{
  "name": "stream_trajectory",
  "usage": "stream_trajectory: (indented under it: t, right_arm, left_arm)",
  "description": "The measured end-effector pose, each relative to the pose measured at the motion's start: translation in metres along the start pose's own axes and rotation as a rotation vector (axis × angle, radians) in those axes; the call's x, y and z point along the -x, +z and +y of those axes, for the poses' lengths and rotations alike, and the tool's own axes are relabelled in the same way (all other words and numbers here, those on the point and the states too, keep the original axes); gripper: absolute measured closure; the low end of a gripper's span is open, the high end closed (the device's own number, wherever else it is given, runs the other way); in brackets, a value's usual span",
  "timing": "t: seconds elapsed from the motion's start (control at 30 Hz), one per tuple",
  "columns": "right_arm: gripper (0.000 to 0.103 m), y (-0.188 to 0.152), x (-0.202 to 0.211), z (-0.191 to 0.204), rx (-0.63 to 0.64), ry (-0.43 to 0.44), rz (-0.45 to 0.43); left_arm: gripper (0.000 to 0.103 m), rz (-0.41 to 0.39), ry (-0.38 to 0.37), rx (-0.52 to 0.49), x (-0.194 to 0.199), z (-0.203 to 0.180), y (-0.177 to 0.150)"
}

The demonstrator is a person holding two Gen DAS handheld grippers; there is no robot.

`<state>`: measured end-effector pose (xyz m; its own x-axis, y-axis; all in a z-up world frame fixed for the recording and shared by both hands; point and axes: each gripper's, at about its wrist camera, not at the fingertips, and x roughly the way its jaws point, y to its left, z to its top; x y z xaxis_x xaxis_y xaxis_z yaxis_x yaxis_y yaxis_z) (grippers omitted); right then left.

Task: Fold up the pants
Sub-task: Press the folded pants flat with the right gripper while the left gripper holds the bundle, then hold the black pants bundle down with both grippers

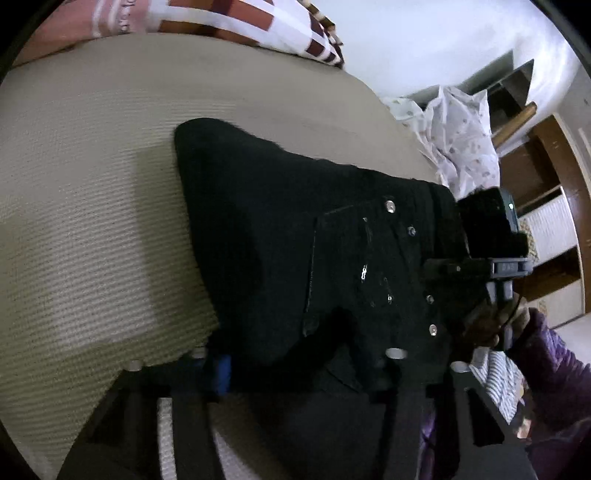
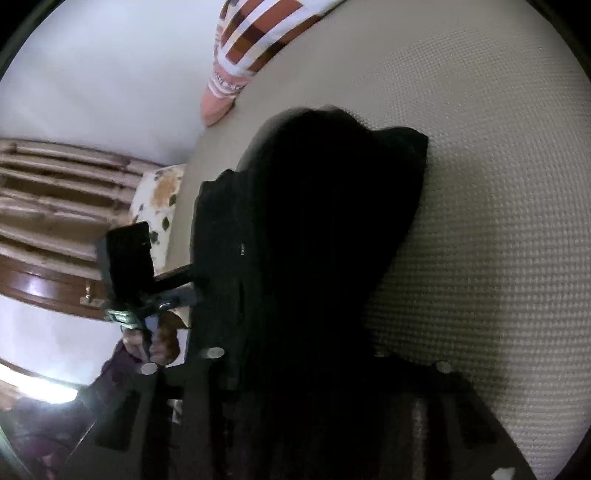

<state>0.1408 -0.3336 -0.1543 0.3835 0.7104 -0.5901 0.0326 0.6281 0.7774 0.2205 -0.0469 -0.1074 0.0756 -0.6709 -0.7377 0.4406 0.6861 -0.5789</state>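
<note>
Black pants [image 1: 280, 236] with metal buttons and rivets lie bunched on a beige textured bed cover [image 1: 92, 206]. In the left wrist view my left gripper [image 1: 295, 373] is at the pants' near edge, its dark fingers spread at either side with cloth between them. My right gripper [image 1: 491, 258] shows at the waistband end on the right, held by a hand. In the right wrist view the pants [image 2: 325, 229] fill the middle, and my right gripper [image 2: 306, 376] is buried in the black cloth. My left gripper [image 2: 133, 273] shows at the left edge of the pants.
A striped pink, red and white blanket [image 1: 229, 22] lies at the far end of the bed. A white patterned sheet [image 1: 458, 144] hangs off the bed side. Brown wooden furniture [image 1: 546, 206] stands beyond. A spotted pillow [image 2: 159, 206] sits by the bed edge.
</note>
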Motion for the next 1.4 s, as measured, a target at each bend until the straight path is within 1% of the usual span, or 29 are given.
stream_trajectory:
  t: [0.03, 0.1, 0.2, 0.27, 0.37, 0.57, 0.73, 0.93, 1.0, 1.03, 1.07, 1.17, 1.2, 1.23, 1.27, 1.4]
  right_arm:
    - [0.068, -0.002, 0.000, -0.001, 0.003, 0.002, -0.008]
    - [0.068, -0.003, 0.001, -0.002, -0.006, 0.013, -0.023]
    - [0.068, -0.008, 0.004, -0.004, -0.008, 0.032, -0.052]
    - [0.069, -0.010, 0.005, -0.005, -0.021, 0.048, -0.073]
    - [0.070, -0.015, 0.008, -0.002, -0.022, 0.073, -0.102]
    - [0.071, -0.023, 0.005, 0.004, -0.030, 0.090, -0.134]
    - [0.071, -0.025, 0.002, 0.005, -0.048, 0.108, -0.148]
    - [0.071, -0.024, -0.001, 0.008, -0.033, 0.057, -0.125]
    - [0.064, -0.020, -0.004, 0.007, -0.039, 0.017, -0.104]
    - [0.056, -0.020, -0.005, 0.005, -0.048, 0.022, -0.096]
    - [0.055, -0.019, -0.006, 0.005, -0.052, 0.028, -0.094]
    - [0.054, -0.019, -0.009, 0.013, -0.009, -0.014, -0.089]
    - [0.055, -0.018, -0.010, 0.016, 0.006, -0.026, -0.093]
    - [0.063, -0.019, -0.010, 0.017, 0.014, -0.037, -0.096]
    - [0.067, -0.020, -0.010, 0.017, 0.017, -0.037, -0.102]
    - [0.070, -0.025, -0.007, 0.017, 0.018, -0.028, -0.128]
  left_arm:
    - [0.060, -0.007, -0.007, 0.019, 0.002, 0.003, -0.001]
    - [0.061, -0.015, 0.000, 0.033, 0.003, 0.004, -0.002]
    - [0.065, -0.034, 0.047, -0.001, 0.005, -0.009, -0.005]
    - [0.070, -0.050, 0.072, -0.012, 0.001, -0.024, 0.001]
    - [0.073, -0.069, 0.115, -0.028, 0.001, -0.035, 0.000]
    - [0.076, -0.095, 0.175, -0.054, 0.005, -0.047, -0.007]
    - [0.076, -0.112, 0.240, -0.096, 0.012, -0.052, -0.013]
    - [0.076, -0.115, 0.267, -0.113, 0.012, -0.055, -0.015]
    - [0.076, -0.115, 0.278, -0.122, 0.011, -0.056, -0.016]
    - [0.076, -0.116, 0.282, -0.126, 0.012, -0.058, -0.017]
    - [0.076, -0.118, 0.288, -0.132, 0.012, -0.059, -0.017]
    - [0.076, -0.121, 0.297, -0.134, 0.011, -0.060, -0.017]
    - [0.076, -0.122, 0.299, -0.134, 0.012, -0.060, -0.018]
    - [0.076, -0.125, 0.302, -0.134, 0.012, -0.060, -0.018]
    - [0.076, -0.127, 0.306, -0.136, 0.012, -0.060, -0.018]
    - [0.076, -0.141, 0.334, -0.163, 0.014, -0.067, -0.021]
